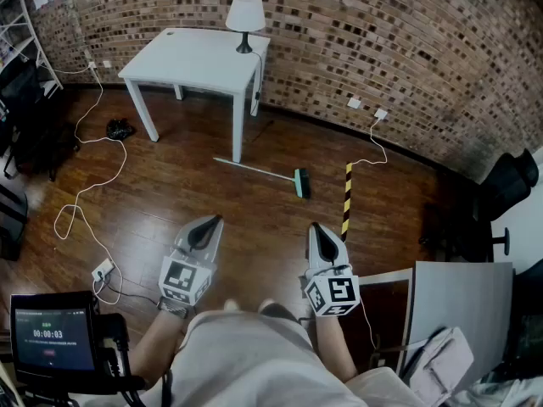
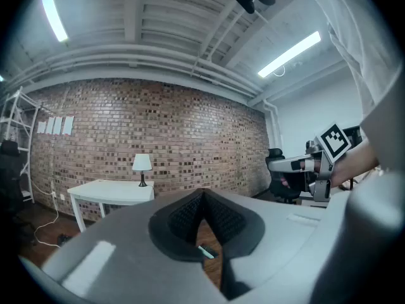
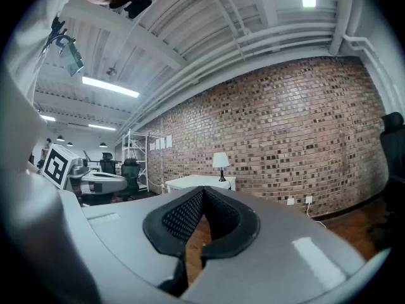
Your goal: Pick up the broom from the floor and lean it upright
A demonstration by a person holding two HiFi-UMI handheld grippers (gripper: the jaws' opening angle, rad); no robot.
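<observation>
The broom (image 1: pixel 265 174) lies flat on the dark, shiny wood floor (image 1: pixel 195 195), just in front of the white table (image 1: pixel 191 58) and far from both grippers. It has a thin pale stick and a green brush end. The left gripper (image 1: pixel 212 223) and the right gripper (image 1: pixel 315 229) are smooth grey wedges with bumpy black pads (image 2: pixel 183 217). Each has its jaws pressed together, holding nothing.

Only the head view shows the whole broom and a yellow-and-black strip (image 1: pixel 346 200) to its right. The left gripper view shows just a small green bit (image 2: pixel 207 252) below its pads, maybe the broom. Both gripper views show the ribbed white ceiling (image 2: pixel 158 18).

A rough brick wall (image 1: pixel 382 41) stands behind the table. A white lamp (image 1: pixel 245 19) stands on the table.
</observation>
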